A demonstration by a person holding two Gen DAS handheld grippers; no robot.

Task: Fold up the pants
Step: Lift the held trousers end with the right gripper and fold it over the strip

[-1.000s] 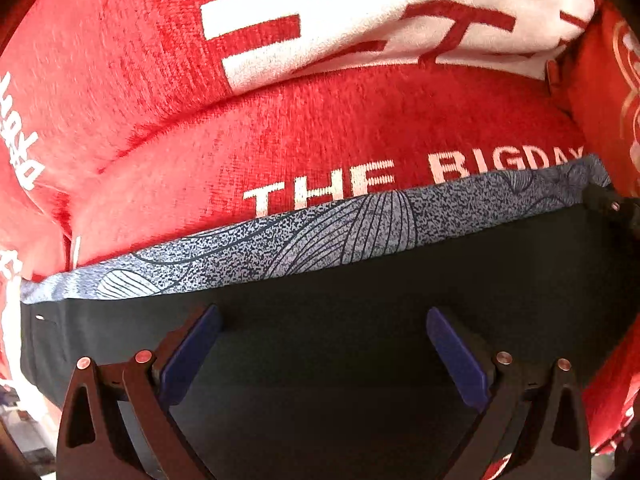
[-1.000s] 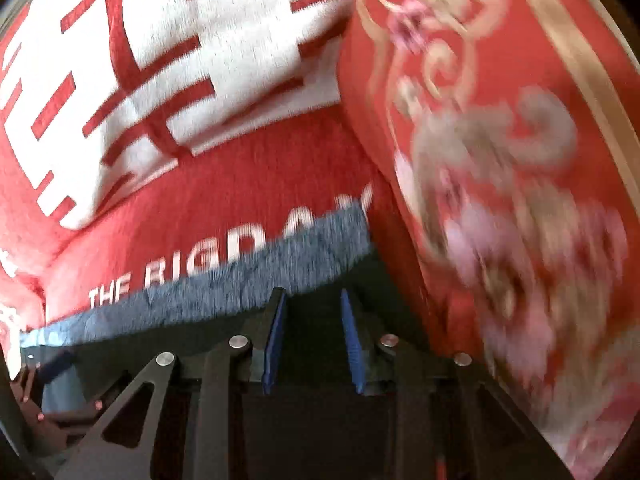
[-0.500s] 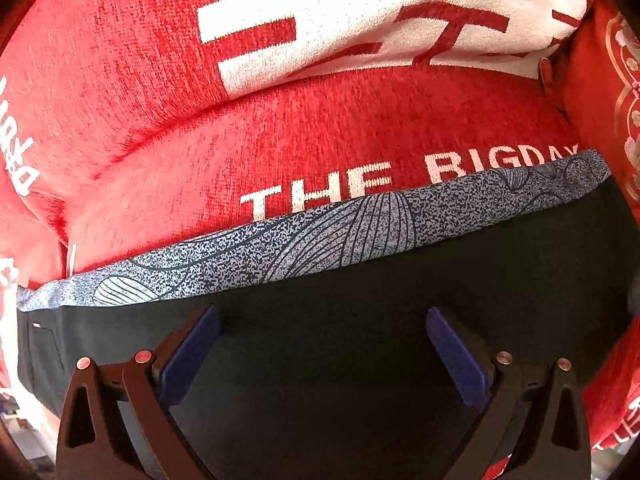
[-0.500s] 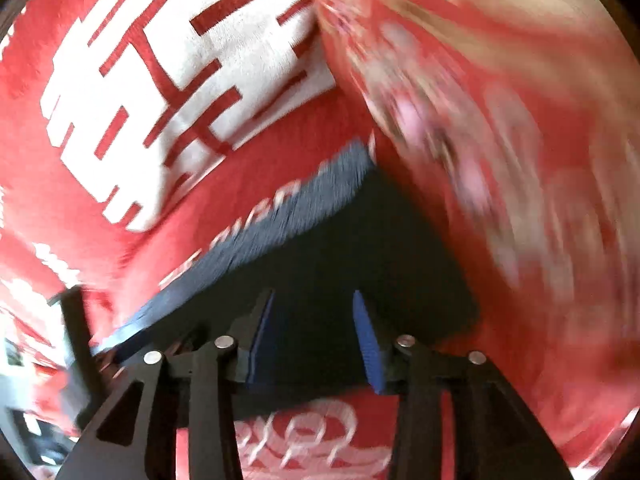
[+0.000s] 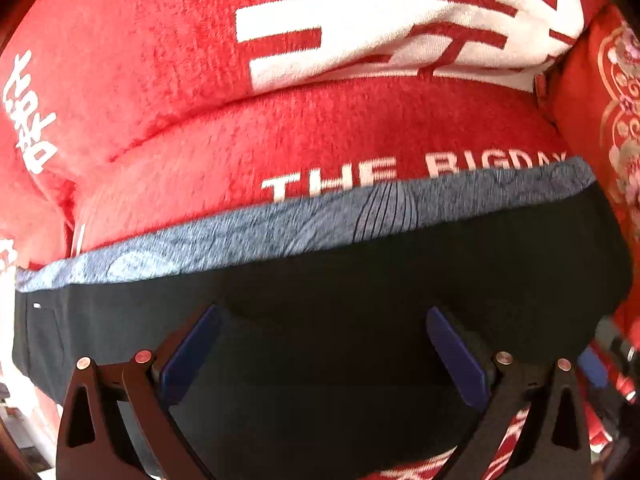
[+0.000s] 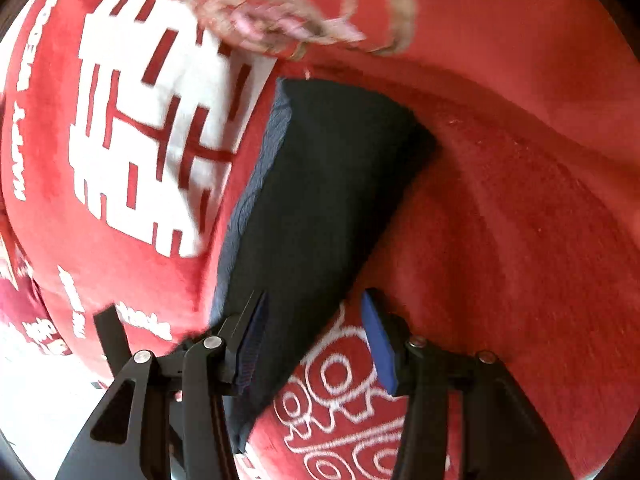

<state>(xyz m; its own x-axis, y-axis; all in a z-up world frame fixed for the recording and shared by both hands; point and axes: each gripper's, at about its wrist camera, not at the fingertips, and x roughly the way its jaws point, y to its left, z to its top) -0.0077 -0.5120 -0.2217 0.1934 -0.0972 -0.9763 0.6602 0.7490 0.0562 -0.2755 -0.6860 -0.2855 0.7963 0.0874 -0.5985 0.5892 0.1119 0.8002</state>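
A: What does my left wrist view show that the right does not?

B: The long side of the folded black fabric pants (image 5: 360,280), with a blue-grey patterned band (image 5: 304,224) along the far edge, lying on the red plush cover with white lettering (image 5: 320,132). The left gripper (image 5: 320,344) hangs above the black cloth, its blue-padded jaws spread wide and holding nothing.

A: And my right wrist view?

B: I see the same pants (image 6: 320,184) end-on, as a narrow wedge, and the near end of the red cover with its white swirl pattern (image 6: 340,392), which the left view barely catches. The right gripper (image 6: 316,340) stands with jaws well apart over the pants' near corner; the left pad is just beside the cloth, but nothing is clamped.

A: Surroundings?

B: A red embroidered cushion with gold and pink motifs (image 5: 608,128) sits beside the pants' right end; it is blurred in the right view.
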